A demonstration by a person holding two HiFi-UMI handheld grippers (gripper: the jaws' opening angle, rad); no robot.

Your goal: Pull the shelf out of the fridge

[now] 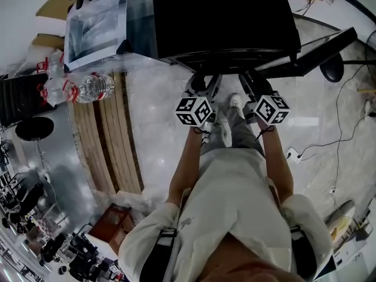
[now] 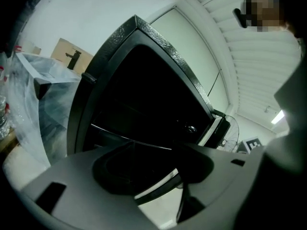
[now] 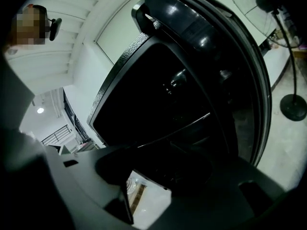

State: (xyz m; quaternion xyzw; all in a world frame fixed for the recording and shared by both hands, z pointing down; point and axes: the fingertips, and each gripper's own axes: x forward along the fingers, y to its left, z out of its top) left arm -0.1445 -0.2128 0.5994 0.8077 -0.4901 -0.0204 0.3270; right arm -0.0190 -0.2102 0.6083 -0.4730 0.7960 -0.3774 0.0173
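Observation:
The black fridge [image 1: 223,22] stands in front of me with its door [image 1: 320,51] swung open to the right. Inside the dark cavity a shelf shows only as a thin bright front edge [image 2: 129,139], seen also as the shelf edge [image 3: 184,127] in the right gripper view. My left gripper [image 1: 205,80] and right gripper [image 1: 252,80] reach side by side to the bottom of the opening. The left gripper [image 2: 158,186] has its jaws apart, pale floor showing through the gap. The right gripper [image 3: 144,193] is likewise open. Nothing is clamped in either.
A plastic-wrapped box [image 1: 97,25] and water bottles [image 1: 88,87] sit on a wooden pallet [image 1: 114,145] to the left. A fan stand [image 1: 332,69] and cables [image 1: 346,128] lie on the floor to the right. A black stool [image 1: 34,128] stands at far left.

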